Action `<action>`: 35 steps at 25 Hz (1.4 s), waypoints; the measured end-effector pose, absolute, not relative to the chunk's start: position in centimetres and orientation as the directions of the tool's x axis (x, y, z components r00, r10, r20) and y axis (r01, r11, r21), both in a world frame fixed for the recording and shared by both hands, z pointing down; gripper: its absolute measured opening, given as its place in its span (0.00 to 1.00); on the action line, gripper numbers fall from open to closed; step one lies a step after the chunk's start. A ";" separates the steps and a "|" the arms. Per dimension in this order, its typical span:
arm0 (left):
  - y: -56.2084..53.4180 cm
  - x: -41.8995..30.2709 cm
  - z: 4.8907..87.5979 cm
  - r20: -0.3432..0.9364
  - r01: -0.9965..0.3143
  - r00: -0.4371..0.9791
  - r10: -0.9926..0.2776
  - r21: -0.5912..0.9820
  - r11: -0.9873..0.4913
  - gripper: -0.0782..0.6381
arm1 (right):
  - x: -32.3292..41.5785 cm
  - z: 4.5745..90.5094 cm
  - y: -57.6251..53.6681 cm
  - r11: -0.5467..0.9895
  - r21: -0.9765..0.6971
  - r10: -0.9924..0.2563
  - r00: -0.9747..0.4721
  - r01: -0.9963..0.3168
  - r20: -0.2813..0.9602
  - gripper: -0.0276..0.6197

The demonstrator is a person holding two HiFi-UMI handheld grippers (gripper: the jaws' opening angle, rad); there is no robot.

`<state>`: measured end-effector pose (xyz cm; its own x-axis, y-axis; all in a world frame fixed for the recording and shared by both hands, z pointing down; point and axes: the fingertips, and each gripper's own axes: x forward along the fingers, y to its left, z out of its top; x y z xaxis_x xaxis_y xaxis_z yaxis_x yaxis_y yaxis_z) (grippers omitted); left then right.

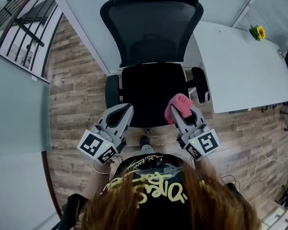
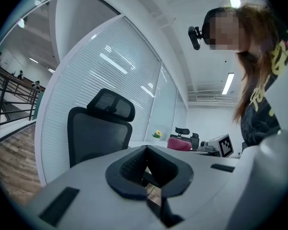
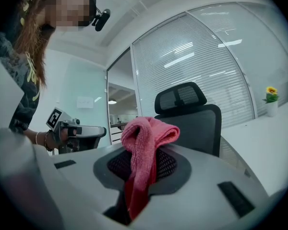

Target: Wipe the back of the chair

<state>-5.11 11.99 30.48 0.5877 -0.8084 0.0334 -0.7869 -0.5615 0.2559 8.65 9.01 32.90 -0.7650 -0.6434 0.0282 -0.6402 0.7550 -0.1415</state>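
A black office chair faces me, its mesh back (image 1: 151, 30) upright behind the seat (image 1: 151, 92). My right gripper (image 1: 182, 114) hovers over the seat's front right corner, shut on a pink cloth (image 1: 179, 103) that bunches above the jaws. In the right gripper view the cloth (image 3: 146, 131) droops between the jaws of the gripper (image 3: 141, 150), and the chair back (image 3: 192, 116) stands well beyond. My left gripper (image 1: 127, 108) is at the seat's front left corner. Its jaws (image 2: 147, 147) are shut on nothing, and the chair back (image 2: 98, 135) is ahead to the left.
A white desk (image 1: 240, 71) with a small flower pot (image 1: 258, 31) stands right of the chair. A glass partition with blinds runs behind it. Armrests (image 1: 112, 91) (image 1: 200, 84) flank the seat. A railing (image 1: 24, 23) is at far left, cables (image 1: 259, 162) lie on the wooden floor.
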 end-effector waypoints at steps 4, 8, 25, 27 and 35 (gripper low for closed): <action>10.7 -5.4 30.8 0.033 -0.779 0.598 -0.801 0.259 -0.571 0.10 | 8.4 33.5 8.0 0.742 -0.148 -0.656 -0.753 -0.654 0.041 0.14; 10.1 -5.7 30.9 0.030 -0.786 0.585 -0.811 0.267 -0.557 0.10 | 8.4 34.0 7.3 0.747 -0.147 -0.648 -0.759 -0.649 0.061 0.14; 9.4 -6.8 31.1 0.021 -0.769 0.599 -0.800 0.293 -0.568 0.10 | 8.1 34.1 5.8 0.714 -0.143 -0.680 -0.727 -0.685 0.088 0.14; 9.7 -6.8 31.6 0.030 -0.763 0.608 -0.793 0.296 -0.574 0.10 | 8.3 34.3 6.2 0.706 -0.140 -0.688 -0.719 -0.694 0.093 0.14; 8.9 -6.9 32.5 0.042 -0.761 0.610 -0.791 0.309 -0.570 0.10 | 9.8 36.1 4.7 0.644 -0.164 -0.735 -0.664 -0.747 0.137 0.14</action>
